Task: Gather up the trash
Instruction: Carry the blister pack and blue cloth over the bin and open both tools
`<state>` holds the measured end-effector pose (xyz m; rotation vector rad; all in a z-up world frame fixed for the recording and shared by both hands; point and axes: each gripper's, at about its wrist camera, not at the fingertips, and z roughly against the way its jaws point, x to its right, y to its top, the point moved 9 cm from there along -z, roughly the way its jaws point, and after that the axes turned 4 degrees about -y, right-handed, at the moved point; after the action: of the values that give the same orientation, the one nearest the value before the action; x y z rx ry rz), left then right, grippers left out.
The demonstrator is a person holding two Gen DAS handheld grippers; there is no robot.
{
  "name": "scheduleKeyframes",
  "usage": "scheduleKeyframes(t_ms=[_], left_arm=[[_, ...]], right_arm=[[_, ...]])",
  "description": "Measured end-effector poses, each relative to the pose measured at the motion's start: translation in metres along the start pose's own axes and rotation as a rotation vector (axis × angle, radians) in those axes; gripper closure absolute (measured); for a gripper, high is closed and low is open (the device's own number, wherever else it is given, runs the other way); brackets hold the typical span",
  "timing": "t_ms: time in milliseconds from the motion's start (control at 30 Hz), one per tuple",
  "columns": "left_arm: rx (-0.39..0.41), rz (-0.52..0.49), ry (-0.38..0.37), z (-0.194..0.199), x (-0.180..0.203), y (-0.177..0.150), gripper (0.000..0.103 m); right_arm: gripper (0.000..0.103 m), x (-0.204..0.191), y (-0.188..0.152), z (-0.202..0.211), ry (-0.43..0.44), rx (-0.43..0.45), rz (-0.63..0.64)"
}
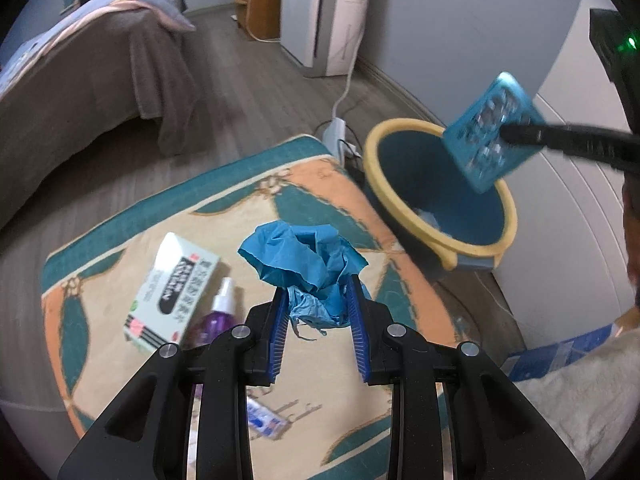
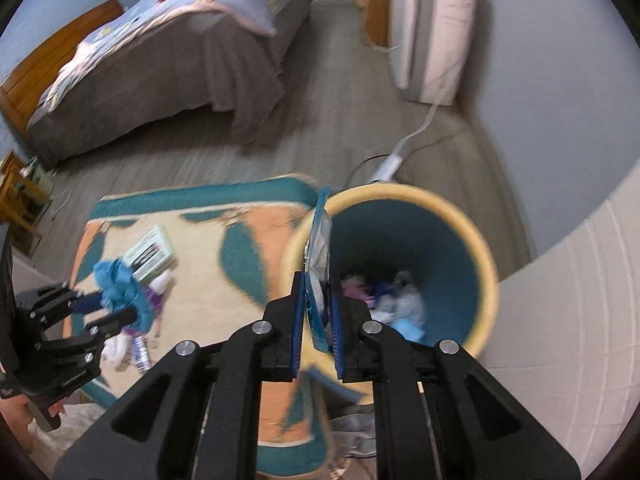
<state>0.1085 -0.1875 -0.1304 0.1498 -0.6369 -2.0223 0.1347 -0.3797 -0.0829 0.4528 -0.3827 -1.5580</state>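
Right gripper point(image 2: 316, 316) pinches the blister pack point(image 2: 318, 264) over the bin point(image 2: 490, 264) rim, left gripper point(image 1: 320, 312) clamps a glove point(image 1: 304, 256), so early release misses.

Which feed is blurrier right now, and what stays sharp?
Right wrist view: motion-smeared rug and bin; its tongs and blue packet stay fairly crisp. Left wrist view: steadier, blue wad sharp; packet slightly blurred; fisheye bends the edges.

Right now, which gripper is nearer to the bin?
Right. The right gripper holds a blister pack over the bin rim. The left gripper, shut on blue paper, is back over the rug.
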Motion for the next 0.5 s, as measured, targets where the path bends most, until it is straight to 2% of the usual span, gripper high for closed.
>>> scheduleKeyframes(t_ms=[167,367,500], left_arm=[[-0.005,-0.014,-0.016,-0.002,0.015,0.0,0.073],[0.01,-0.055,-0.015,-0.002,0.042,0.01,0.073],[0.013,-0.044,-0.067,-0.011,0.067,0.022,0.073]], right_arm=[[0.092,0.049,0.005,-0.01,-0.037,0.0,-0.101],[0.092,0.065,0.014,-0.019,-0.034,0.005,-0.153],[0.092,0.074,0.014,-0.023,-0.036,0.003,-0.169]])
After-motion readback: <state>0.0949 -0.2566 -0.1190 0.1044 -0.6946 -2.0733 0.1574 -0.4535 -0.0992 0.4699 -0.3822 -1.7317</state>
